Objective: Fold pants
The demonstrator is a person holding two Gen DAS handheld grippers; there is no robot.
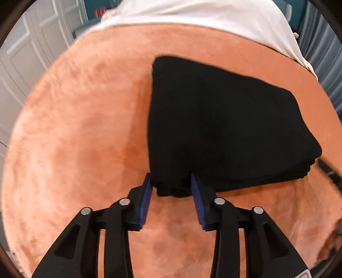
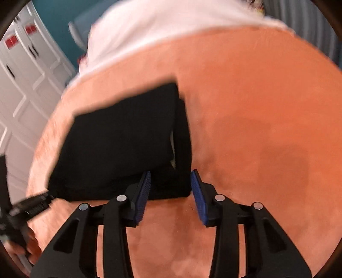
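The black pants [image 1: 224, 128] lie folded into a thick rectangular stack on an orange plush blanket [image 1: 74, 128]. In the left wrist view my left gripper [image 1: 171, 184] straddles the stack's near left corner. Fabric fills the gap between its blue pads [image 1: 145, 198], which press on it from both sides. In the right wrist view the pants [image 2: 119, 145] run off to the left, and my right gripper [image 2: 170, 177] holds the near right corner the same way, blue pads [image 2: 197, 192] against the cloth. The left gripper also shows, blurred, at the left edge of the right wrist view.
A white sheet [image 1: 192, 12] covers the far end of the bed beyond the blanket. White panelled doors [image 1: 25, 53] stand to the left and a grey striped curtain [image 1: 320, 42] to the right. A hand [image 2: 21, 254] grips the left tool's handle.
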